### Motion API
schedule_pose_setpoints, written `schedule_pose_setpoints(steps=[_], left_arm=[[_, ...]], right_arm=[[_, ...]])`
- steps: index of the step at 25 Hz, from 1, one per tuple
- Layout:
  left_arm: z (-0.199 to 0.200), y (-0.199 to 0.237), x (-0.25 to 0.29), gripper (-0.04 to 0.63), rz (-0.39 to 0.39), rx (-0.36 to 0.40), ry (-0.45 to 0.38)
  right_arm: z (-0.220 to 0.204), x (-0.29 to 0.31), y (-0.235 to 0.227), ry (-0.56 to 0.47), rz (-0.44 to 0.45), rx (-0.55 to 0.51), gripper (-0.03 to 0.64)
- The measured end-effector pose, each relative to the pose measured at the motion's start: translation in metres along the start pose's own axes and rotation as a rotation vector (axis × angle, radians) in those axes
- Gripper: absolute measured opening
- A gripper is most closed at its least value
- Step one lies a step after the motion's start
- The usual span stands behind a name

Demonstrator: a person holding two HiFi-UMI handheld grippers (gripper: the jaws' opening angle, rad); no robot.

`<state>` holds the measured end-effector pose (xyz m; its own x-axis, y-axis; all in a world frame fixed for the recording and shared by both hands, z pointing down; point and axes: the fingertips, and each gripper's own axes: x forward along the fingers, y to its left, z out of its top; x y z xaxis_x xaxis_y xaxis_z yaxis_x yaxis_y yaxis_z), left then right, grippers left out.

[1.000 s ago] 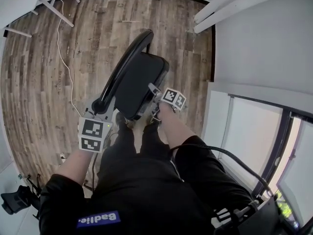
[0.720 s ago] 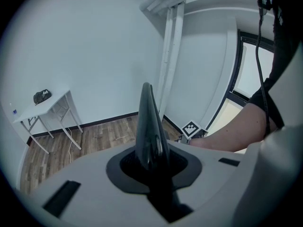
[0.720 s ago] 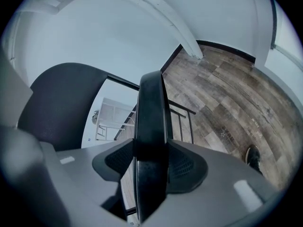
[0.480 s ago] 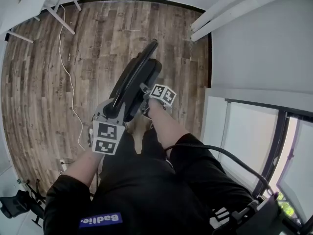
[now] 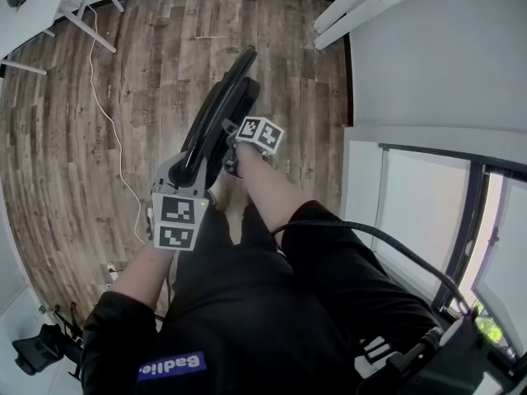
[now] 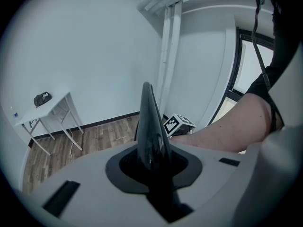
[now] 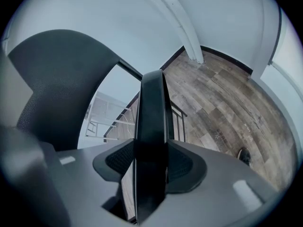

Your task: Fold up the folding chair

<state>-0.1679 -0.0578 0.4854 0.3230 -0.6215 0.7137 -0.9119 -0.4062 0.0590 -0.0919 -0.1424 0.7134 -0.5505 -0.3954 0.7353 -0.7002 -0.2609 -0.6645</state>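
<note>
The black folding chair (image 5: 221,109) stands on the wood floor in front of me, seen edge-on, with seat and backrest nearly flat together. My left gripper (image 5: 191,169) is shut on the top edge of the backrest (image 6: 150,131), whose thin black rim runs up between the jaws. My right gripper (image 5: 232,148), under its marker cube (image 5: 260,134), is shut on the front edge of the seat (image 7: 151,126). In the right gripper view the dark backrest (image 7: 61,79) fills the left side. The chair's legs are hidden in the head view.
A white table (image 5: 49,6) stands at the far left with a white cable (image 5: 103,113) trailing over the floor. A white wall and slanted beam (image 5: 354,11) close the right side, with a window (image 5: 428,212) beside me. A black stand (image 5: 33,352) lies behind at the left.
The seat has swung up against the backrest, so the chair went from open to nearly flat. My right gripper rose and moved away from me with the seat; the left one stayed put.
</note>
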Motion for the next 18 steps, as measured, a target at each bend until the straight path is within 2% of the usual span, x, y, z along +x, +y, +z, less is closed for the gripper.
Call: schedule_pose_setpoints(steps=[4, 9, 18], left_arm=[[0.001, -0.009, 0.001, 0.075, -0.005, 0.007, 0.006], [0.003, -0.002, 0.0, 0.075, -0.001, 0.005, 0.008], [0.006, 0.013, -0.002, 0.075, 0.013, 0.012, 0.006]], right_arm=[[-0.001, 0.004, 0.017, 0.009, 0.005, -0.013, 0.184], [-0.002, 0.011, 0.031, 0.021, -0.023, -0.027, 0.184], [-0.003, 0.024, 0.055, 0.033, -0.021, -0.073, 0.176]])
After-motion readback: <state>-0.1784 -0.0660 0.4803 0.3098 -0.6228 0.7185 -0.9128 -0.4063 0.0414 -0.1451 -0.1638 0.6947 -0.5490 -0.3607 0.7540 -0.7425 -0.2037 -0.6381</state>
